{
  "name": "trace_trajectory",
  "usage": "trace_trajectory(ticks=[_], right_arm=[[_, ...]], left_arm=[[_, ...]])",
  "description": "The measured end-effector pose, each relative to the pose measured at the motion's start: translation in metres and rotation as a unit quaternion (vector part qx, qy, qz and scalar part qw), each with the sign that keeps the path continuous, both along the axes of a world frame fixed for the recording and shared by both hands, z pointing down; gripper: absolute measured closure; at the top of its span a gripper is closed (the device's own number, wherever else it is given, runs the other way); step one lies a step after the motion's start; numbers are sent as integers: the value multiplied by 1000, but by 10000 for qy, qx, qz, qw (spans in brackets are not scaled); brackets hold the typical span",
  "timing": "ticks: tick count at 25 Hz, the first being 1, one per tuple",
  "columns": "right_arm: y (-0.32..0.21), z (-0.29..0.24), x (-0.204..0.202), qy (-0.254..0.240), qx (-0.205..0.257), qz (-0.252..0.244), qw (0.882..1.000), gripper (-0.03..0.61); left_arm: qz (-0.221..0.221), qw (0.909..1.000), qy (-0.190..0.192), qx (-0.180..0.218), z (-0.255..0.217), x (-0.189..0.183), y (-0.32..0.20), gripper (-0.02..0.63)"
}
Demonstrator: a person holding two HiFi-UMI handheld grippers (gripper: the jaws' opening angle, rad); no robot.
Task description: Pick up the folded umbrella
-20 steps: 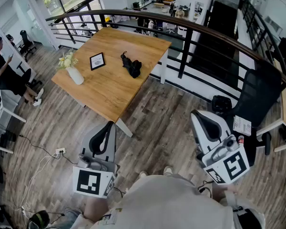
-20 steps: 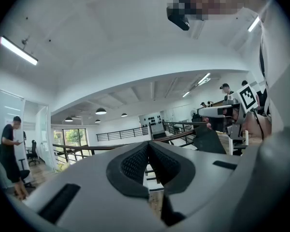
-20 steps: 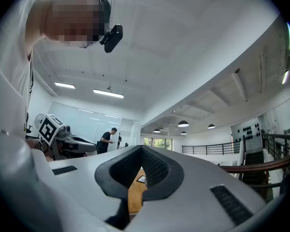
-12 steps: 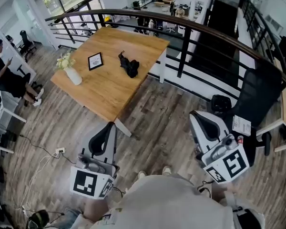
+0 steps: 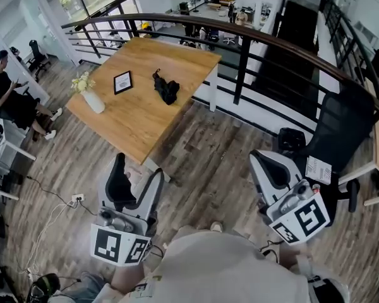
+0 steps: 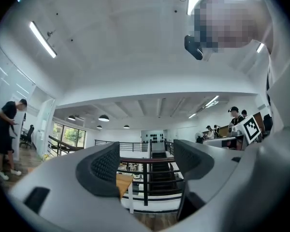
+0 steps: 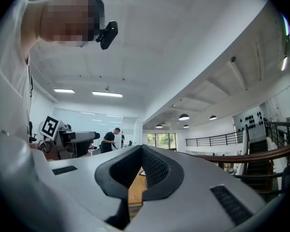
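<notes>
Folded umbrella [image 5: 166,88] lying on desk [image 5: 139,128] | vase [image 5: 93,101] holds flowers [image 5: 82,82] | left hand-held gripper [image 5: 139,169] jaws apart, empty | right hand-held gripper [image 5: 263,161] jaws together

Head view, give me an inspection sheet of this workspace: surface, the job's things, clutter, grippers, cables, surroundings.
Surface: wooden table, well ahead of both grippers.
Job's things: folded umbrella, black, lying on the table, untouched.
Clutter: white vase of flowers and small black frame on the table, left of the umbrella.
Grippers: left gripper open, nothing between its jaws; right gripper shut, nothing held; both over the floor, short of the table.
Cables: white cable and power strip on the floor at left.
Surroundings: railing beyond the table, black office chair at right, seated person at far left.
</notes>
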State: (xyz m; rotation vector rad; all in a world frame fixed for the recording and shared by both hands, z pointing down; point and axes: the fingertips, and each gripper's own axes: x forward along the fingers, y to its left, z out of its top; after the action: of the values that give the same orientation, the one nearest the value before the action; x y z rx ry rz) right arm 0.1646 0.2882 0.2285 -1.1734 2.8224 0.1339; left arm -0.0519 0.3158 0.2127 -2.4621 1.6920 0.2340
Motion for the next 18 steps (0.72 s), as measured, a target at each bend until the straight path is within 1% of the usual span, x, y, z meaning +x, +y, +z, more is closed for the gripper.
trace_trajectory(ticks=[8, 14, 18], right_arm=[[-9, 25, 31, -46, -237, -56, 9997, 551], [-28, 35, 34, -4, -227, -68, 9997, 551], [-47, 48, 32, 127, -274, -35, 9995, 551]], left_arm=[[-100, 9994, -199, -247, 21, 32, -10, 259], [-373, 9987, -210, -290, 31, 28, -34, 259], [-364, 9985, -182, -366, 44, 24, -60, 259]])
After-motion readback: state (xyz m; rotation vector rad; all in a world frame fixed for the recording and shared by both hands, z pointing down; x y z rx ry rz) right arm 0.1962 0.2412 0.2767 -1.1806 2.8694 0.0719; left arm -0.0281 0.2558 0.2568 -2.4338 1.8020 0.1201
